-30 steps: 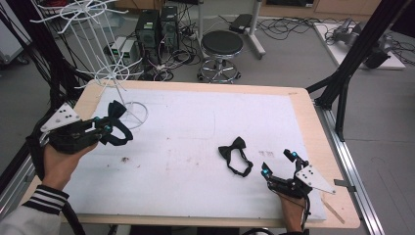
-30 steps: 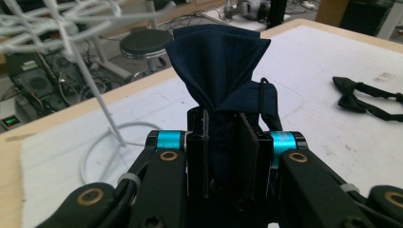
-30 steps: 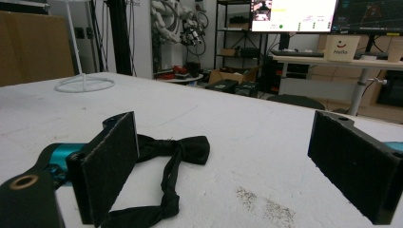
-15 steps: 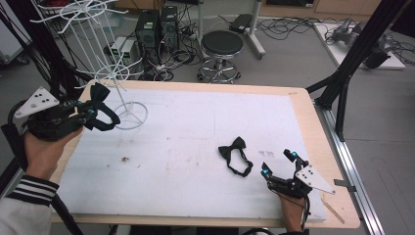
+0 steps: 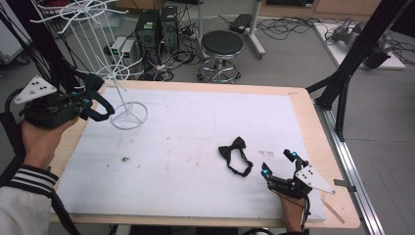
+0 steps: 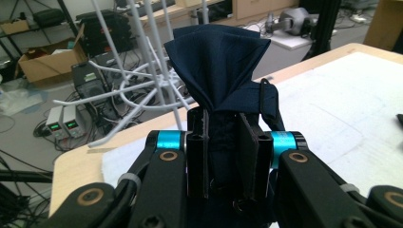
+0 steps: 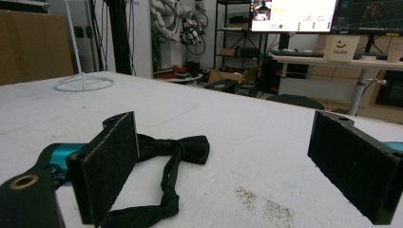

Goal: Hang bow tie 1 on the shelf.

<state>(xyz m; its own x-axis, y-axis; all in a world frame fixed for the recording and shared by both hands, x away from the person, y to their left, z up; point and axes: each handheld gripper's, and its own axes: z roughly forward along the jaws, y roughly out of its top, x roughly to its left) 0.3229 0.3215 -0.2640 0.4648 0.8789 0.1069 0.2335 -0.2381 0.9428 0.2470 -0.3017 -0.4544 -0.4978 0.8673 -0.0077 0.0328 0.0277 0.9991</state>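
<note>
A navy bow tie [image 6: 219, 66] is sitting pinched between the left gripper's [image 5: 84, 98] jaws, wings fanned upward. A black bow tie [image 5: 235, 155] is lying flat just ahead of the right gripper [image 5: 279, 164], strap looped.

the left gripper [image 5: 87, 100] now sits higher and farther forward. its navy bow tie [image 5: 94, 83] is nearer the white wire rack [image 5: 115, 73].

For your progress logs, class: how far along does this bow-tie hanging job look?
Done: nothing visibly hangs on the white wire rack. In hand: the left claw grips a navy bow tie beside the rack. Left: a black bow tie lies on the table before the open right claw.
</note>
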